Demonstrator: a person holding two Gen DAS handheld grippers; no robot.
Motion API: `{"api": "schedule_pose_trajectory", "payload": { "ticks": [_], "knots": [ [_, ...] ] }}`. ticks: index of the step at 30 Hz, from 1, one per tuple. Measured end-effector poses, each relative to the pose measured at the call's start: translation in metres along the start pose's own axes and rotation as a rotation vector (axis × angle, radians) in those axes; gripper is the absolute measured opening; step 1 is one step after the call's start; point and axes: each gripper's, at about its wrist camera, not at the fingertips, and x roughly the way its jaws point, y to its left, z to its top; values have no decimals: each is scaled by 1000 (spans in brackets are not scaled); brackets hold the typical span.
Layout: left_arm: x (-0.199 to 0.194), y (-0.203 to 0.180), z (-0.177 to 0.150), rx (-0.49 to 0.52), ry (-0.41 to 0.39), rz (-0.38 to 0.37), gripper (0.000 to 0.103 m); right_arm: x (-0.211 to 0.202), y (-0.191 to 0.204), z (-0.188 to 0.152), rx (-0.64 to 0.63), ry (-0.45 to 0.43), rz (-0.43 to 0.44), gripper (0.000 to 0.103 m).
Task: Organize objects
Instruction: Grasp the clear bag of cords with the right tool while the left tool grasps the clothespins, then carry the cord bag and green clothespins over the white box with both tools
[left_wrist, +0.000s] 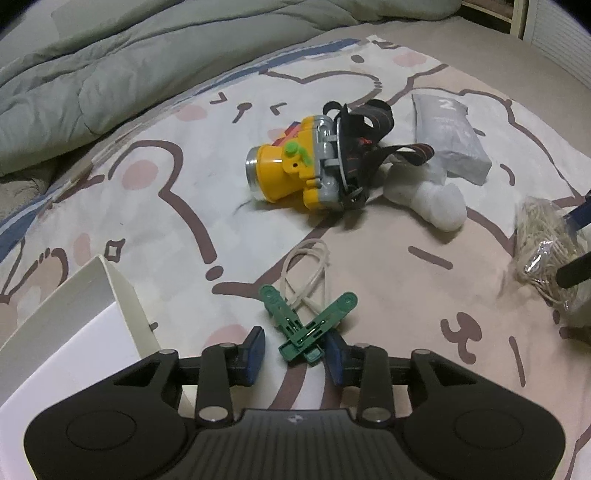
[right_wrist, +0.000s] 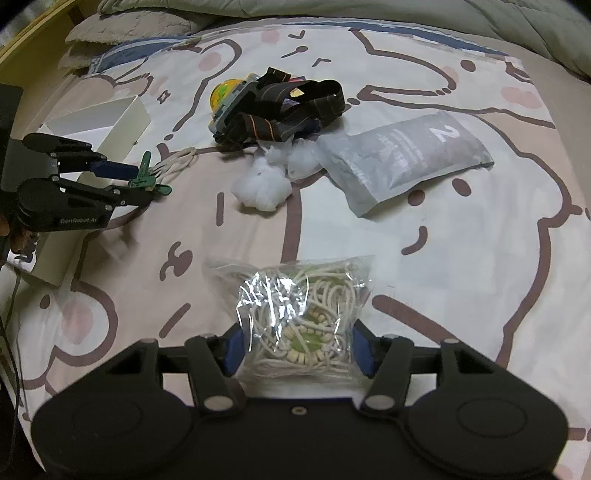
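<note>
Lying crossed, green clips (left_wrist: 308, 325) point away from the left hand-held gripper (left_wrist: 295, 349).

Both views are dim with a cool cast. Glare sits on the clear plastic bag (right_wrist: 295, 314). Edges bend strongly; the corners go black.

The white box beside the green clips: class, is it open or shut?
Open: the white box shows bare inner walls and no lid on top.

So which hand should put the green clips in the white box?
Probably the left. The left gripper already straddles the green clips, and the white box sits right beside it. The right gripper is busy around the bag of cords.
</note>
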Motion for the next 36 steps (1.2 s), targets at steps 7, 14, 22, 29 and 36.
{"api": "schedule_pose_trajectory", "payload": {
  "ticks": [7,14,22,29,36],
  "knots": [
    [2,-1,1,-24,17,-11,26,7,2,2,2,0,-19,62],
    [-12,2,4,-80,-20,13,26,-1,5,4,-3,-39,-57,49],
    [-48,3,12,-158,-108,33,26,-31,-3,11,75,-153,-124,47],
    [-82,3,14,-213,-186,59,26,-62,-7,17,163,-280,-164,47],
    [-112,4,13,-264,-247,95,26,-86,2,19,224,-376,-171,48]
  ]
}}
